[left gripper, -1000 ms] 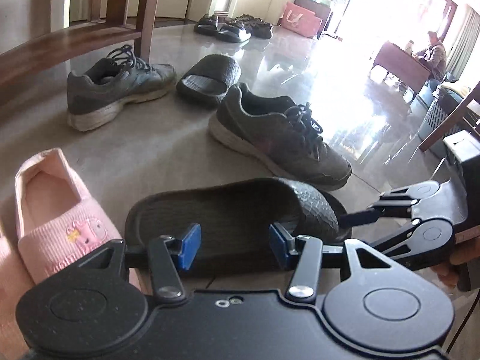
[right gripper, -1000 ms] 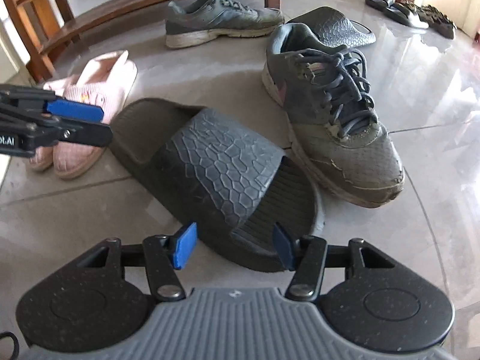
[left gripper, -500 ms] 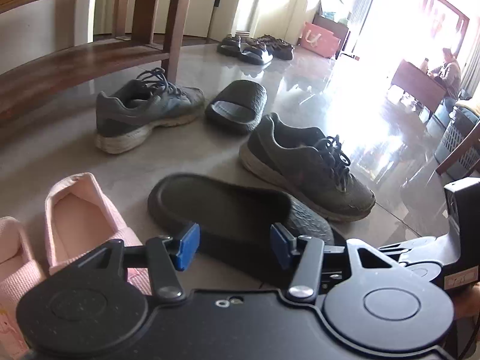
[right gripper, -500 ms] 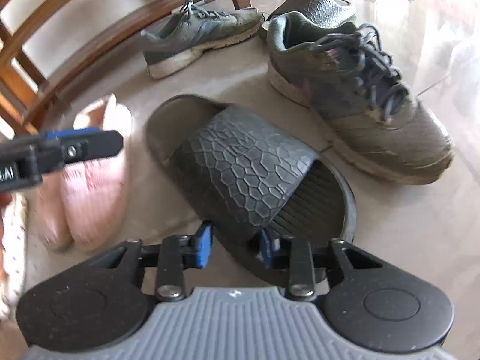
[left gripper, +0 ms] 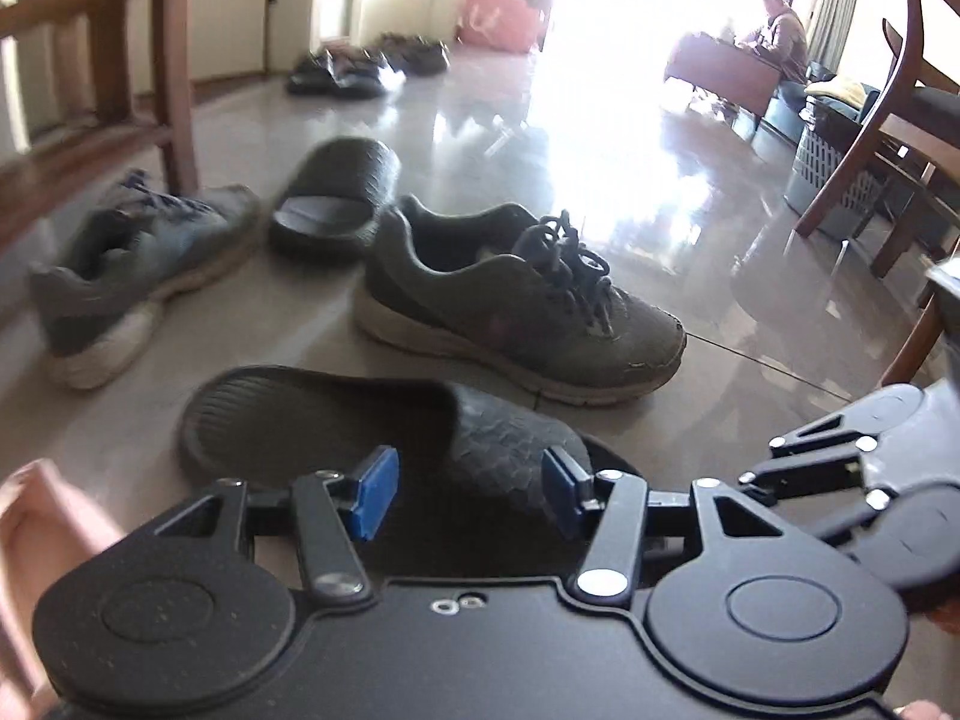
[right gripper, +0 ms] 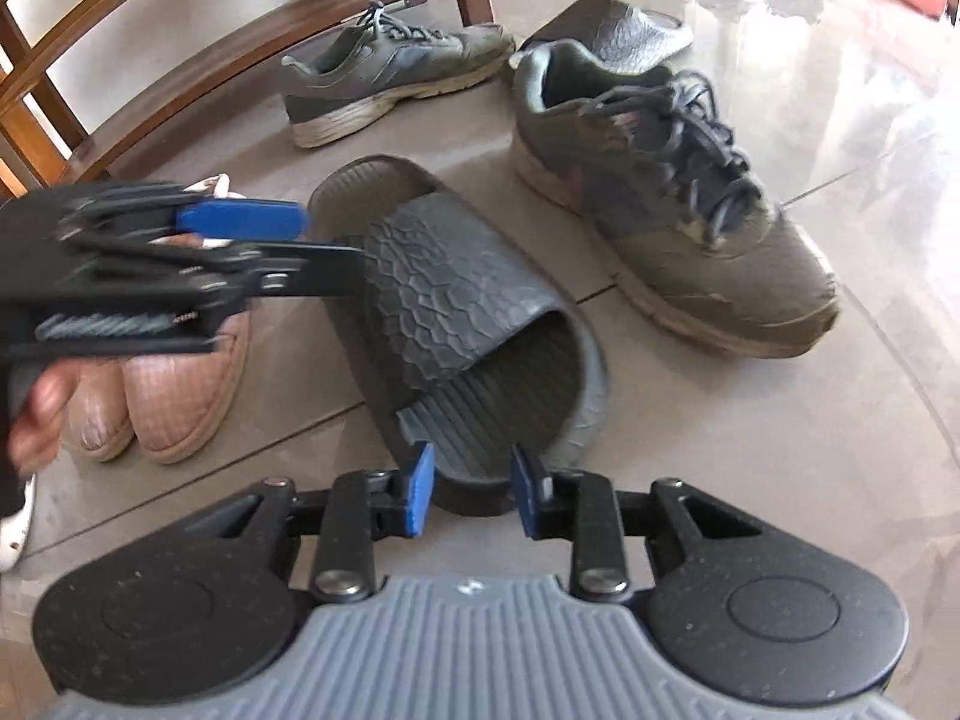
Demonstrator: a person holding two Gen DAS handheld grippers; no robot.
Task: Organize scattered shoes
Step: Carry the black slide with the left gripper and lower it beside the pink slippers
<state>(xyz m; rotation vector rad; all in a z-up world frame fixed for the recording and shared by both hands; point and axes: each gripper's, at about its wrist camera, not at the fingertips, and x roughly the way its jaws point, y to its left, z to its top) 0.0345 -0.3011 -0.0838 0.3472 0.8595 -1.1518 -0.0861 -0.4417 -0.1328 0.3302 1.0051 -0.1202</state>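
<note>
A black slide sandal [right gripper: 468,324] lies on the floor in front of both grippers; it also shows in the left wrist view [left gripper: 372,420]. My right gripper [right gripper: 469,495] has its blue pads on either side of the sandal's toe rim, partly closed around it. My left gripper [left gripper: 465,492] is open at the sandal's side, and in the right wrist view its fingers [right gripper: 240,222] reach over the strap. A grey sneaker [right gripper: 660,192] lies to the right of the sandal. Its mate [right gripper: 384,72] and a second black sandal [right gripper: 612,30] lie farther back.
A pair of pink slippers [right gripper: 162,402] lies left of the sandal. A wooden shoe rack [right gripper: 180,60] stands behind. More shoes [left gripper: 366,63] lie by the far wall. A chair and a table [left gripper: 888,138] stand at the right.
My right gripper has narrowed from wide open around the sandal's toe. My left gripper has swung in over the sandal's strap and stays open.
</note>
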